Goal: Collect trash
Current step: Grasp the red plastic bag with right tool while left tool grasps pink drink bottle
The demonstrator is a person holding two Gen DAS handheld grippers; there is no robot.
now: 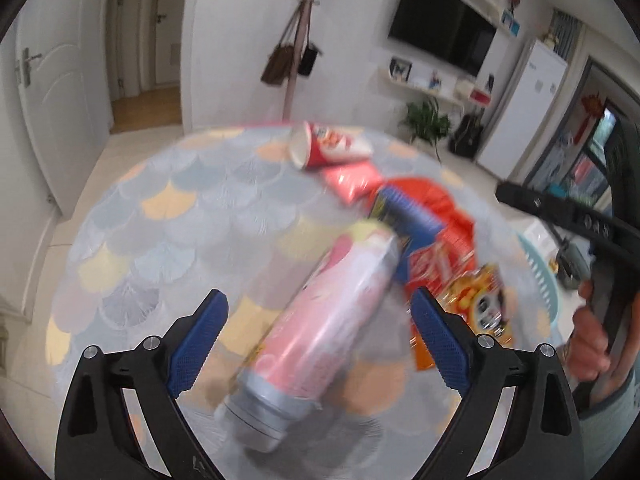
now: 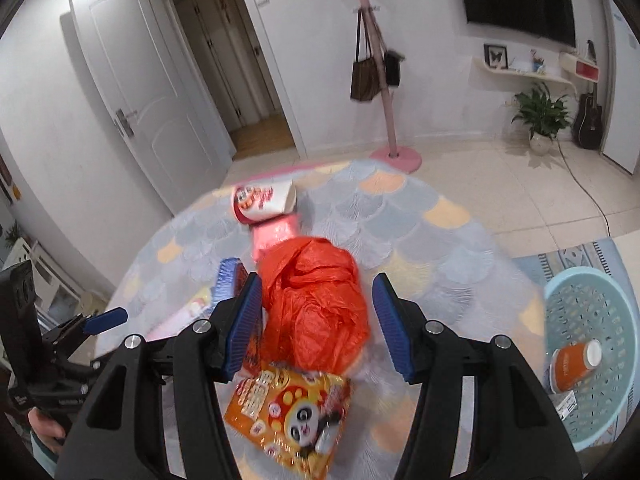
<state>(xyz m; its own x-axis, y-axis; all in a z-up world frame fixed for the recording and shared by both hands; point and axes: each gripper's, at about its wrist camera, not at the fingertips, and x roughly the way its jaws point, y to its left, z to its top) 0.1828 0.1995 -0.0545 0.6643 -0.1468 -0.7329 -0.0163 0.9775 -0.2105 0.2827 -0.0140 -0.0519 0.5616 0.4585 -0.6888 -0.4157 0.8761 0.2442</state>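
Trash lies on a round scale-patterned rug (image 1: 168,216). My left gripper (image 1: 320,312) is open, its blue pads either side of a pink drink can (image 1: 320,320) lying on the rug, not touching it. My right gripper (image 2: 318,300) is open above a crumpled orange plastic bag (image 2: 316,300). A yellow panda snack packet (image 2: 292,412) lies in front of the bag; it also shows in the left wrist view (image 1: 480,300). A red and white paper cup (image 1: 328,148) lies tipped at the far edge, a pink packet (image 1: 352,180) beside it, and a blue box (image 1: 404,216) behind the can.
A light blue perforated basket (image 2: 608,300) stands on the floor at the right with an orange cup (image 2: 576,364) inside. A pink coat stand (image 2: 384,92) with bags, a potted plant (image 2: 540,116), a guitar (image 2: 588,120) and an open doorway (image 2: 240,60) are beyond the rug.
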